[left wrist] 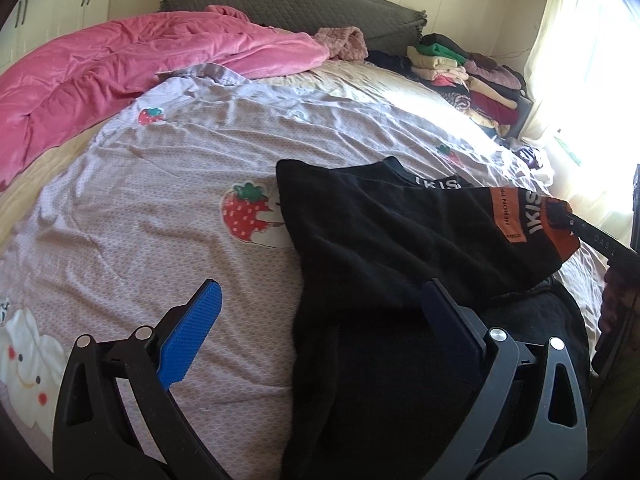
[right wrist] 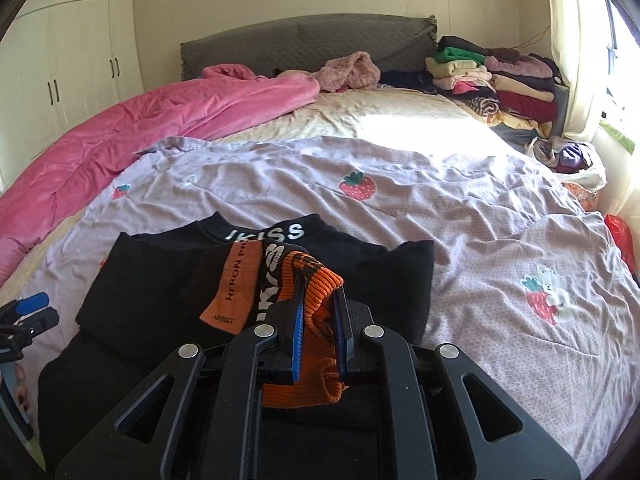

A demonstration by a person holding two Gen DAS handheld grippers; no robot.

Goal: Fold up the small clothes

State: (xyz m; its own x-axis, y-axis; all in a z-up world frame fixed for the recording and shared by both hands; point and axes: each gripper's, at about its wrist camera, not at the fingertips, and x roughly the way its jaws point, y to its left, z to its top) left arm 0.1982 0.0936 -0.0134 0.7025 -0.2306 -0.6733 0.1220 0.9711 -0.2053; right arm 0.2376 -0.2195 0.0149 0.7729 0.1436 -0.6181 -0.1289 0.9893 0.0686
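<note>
The right gripper (right wrist: 318, 320) clamps the orange ribbed cuff (right wrist: 320, 312) of a black sweater (right wrist: 160, 280) on the bedsheet (right wrist: 460, 220), lettered collar at 12 o'clock. The left gripper (left wrist: 316, 320) gapes apart.

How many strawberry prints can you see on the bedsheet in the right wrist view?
3. One small strawberry at the sheet's left edge, one mid-sheet beyond the black sweater, one with a bear at right. The sweater may hide others.
</note>
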